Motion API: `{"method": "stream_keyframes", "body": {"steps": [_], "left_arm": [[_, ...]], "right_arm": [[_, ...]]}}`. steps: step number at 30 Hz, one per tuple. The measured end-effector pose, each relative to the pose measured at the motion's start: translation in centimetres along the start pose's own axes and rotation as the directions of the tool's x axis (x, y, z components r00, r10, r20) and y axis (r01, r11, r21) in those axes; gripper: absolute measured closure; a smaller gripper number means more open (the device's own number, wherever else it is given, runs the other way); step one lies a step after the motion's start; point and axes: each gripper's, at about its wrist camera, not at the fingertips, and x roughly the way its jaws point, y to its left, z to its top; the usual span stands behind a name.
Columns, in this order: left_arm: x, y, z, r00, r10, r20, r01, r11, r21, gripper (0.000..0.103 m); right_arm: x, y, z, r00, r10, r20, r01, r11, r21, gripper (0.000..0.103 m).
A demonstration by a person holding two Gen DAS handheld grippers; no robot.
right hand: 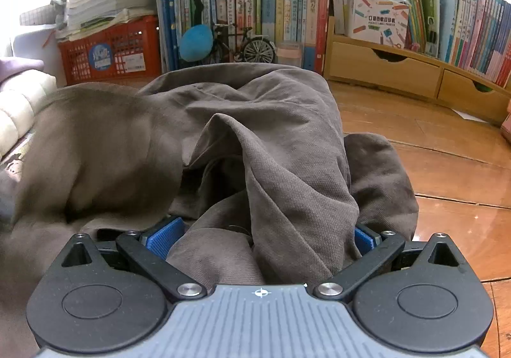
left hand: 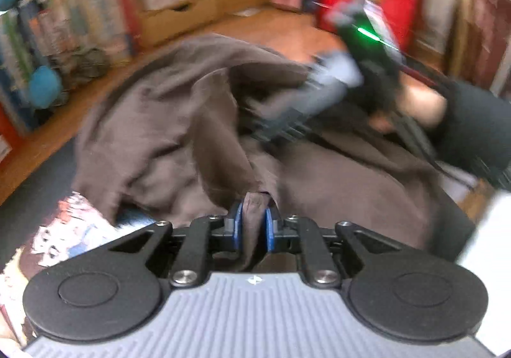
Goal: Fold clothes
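Left gripper (left hand: 254, 223) pinches a fold of brown garment (left hand: 179, 121); right gripper (right hand: 260, 238) gapes wide (cloth bunched between its jaws).

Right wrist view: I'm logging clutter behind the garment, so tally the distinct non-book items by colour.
Orange: 1, plastic crate
Blue: 1, plush ball
White: 1, printer box
Black: 1, model bicycle
Total: 4

Brown garment (left hand: 179, 121) in left gripper (left hand: 254, 223)
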Motion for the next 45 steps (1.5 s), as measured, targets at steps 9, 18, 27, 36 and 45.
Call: {"method": "stream_keyframes", "body": {"steps": [9, 18, 27, 36, 45], "left_arm": [[-3.3, -3.0, -3.1, 0.990, 0.100, -0.104, -0.082, 0.982, 0.168, 0.072], [-1.1, 3.0, 4.4, 0.985, 0.138, 0.101, -0.152, 0.976, 0.157, 0.024], [5.0, -0.1, 2.0, 0.990, -0.104, -0.095, 0.123, 0.967, 0.223, 0.032], [1.0, -1.4, -1.2, 0.970, -0.191, -0.150, 0.224, 0.944, 0.242, 0.088], [-2.7, -3.1, -6.3, 0.964, -0.187, -0.191, 0.220, 0.960, 0.172, 0.084]], "right_arm": [[0.1, -0.4, 0.2, 1.000, 0.009, -0.001, -0.009, 1.000, -0.007, 0.000], [0.2, -0.6, 0.3, 1.000, 0.014, -0.001, -0.014, 1.000, -0.004, 0.000], [-1.7, -3.7, -0.2, 0.984, 0.137, 0.117, -0.157, 0.972, 0.175, 0.007], [-4.6, -4.1, 1.6, 0.984, 0.015, 0.175, -0.026, 0.998, 0.060, 0.006], [-1.6, 5.6, 2.1, 0.978, 0.004, 0.210, 0.109, 0.843, -0.527, 0.000]]}}
